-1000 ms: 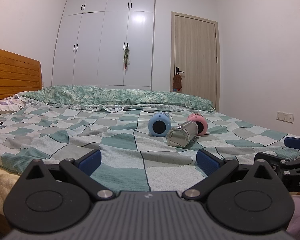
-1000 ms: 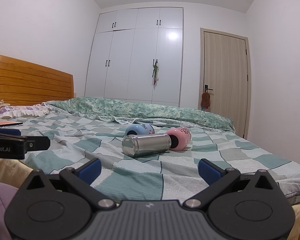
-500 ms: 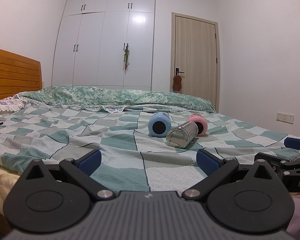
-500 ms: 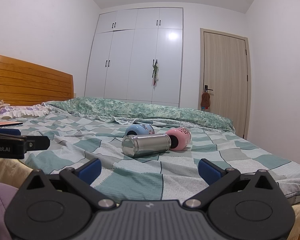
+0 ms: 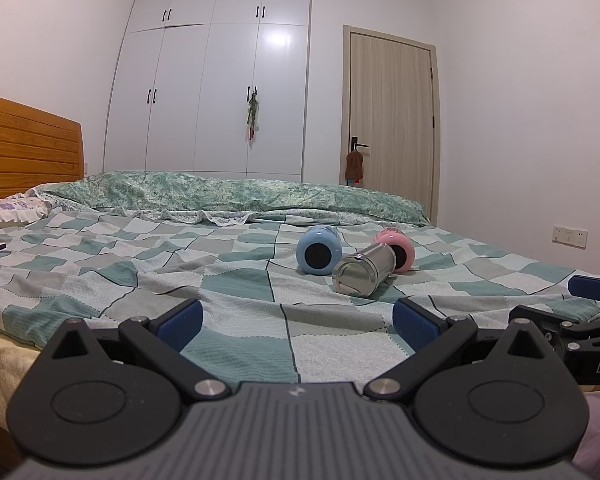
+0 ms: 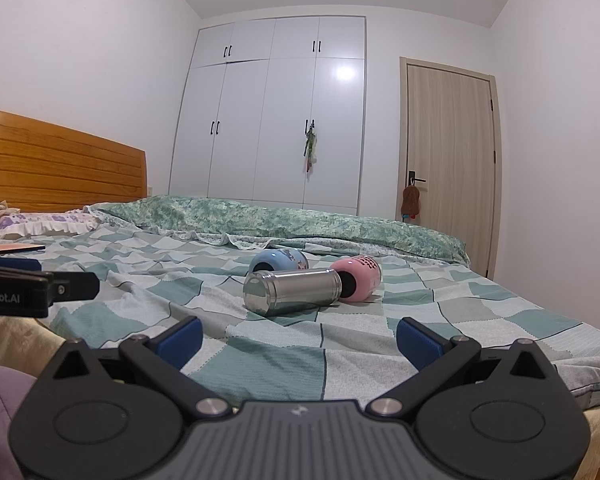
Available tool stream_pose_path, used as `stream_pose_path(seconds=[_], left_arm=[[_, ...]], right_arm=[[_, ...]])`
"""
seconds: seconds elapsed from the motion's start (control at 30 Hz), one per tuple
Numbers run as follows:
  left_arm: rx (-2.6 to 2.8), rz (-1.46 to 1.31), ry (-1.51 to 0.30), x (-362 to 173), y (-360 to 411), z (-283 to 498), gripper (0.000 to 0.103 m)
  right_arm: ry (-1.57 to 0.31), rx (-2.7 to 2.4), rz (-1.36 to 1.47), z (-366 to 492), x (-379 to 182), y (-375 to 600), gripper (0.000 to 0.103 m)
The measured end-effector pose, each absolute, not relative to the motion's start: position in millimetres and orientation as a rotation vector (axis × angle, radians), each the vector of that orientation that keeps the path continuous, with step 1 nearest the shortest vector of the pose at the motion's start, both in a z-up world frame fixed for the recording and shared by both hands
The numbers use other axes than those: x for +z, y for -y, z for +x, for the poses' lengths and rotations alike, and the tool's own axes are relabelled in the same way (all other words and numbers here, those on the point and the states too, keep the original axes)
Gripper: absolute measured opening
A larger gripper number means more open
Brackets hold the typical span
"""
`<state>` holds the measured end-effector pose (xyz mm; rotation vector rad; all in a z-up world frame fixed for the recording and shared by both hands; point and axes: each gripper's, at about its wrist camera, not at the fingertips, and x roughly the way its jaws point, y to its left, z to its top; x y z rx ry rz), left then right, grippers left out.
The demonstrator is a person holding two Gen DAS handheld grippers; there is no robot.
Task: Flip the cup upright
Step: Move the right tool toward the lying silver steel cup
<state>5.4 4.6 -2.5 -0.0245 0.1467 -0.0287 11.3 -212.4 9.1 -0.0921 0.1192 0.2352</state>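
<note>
Waiting to be righted: three cups lying on the bed

Lying on its side on the checked bedspread (image 6: 260, 364), the stainless steel cup (image 6: 294, 292) is being faced by both grippers, well ahead of their tips. Its long axis is being shown running left to right in the right wrist view, base end to the left. The pink cup (image 6: 357, 282) is touching its far end, and the blue cup (image 6: 278, 262) is lying just behind. The right gripper (image 6: 298, 338) is being held spread wide and empty, and the left gripper (image 5: 296, 318) likewise. The steel cup is judged nearer the right gripper, being almost centred between its fingers, whereas it is lying right of centre for the left one
</note>
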Motion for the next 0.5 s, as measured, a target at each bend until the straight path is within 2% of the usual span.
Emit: stream_pose_path(seconds=[0.5], left_arm=[[-0.045, -0.037, -0.184, 10.4, -8.6, 15.2, 0.103]], right_arm=[[-0.216, 0.286, -0.076, 33.8, 26.9, 211.7, 0.103]])
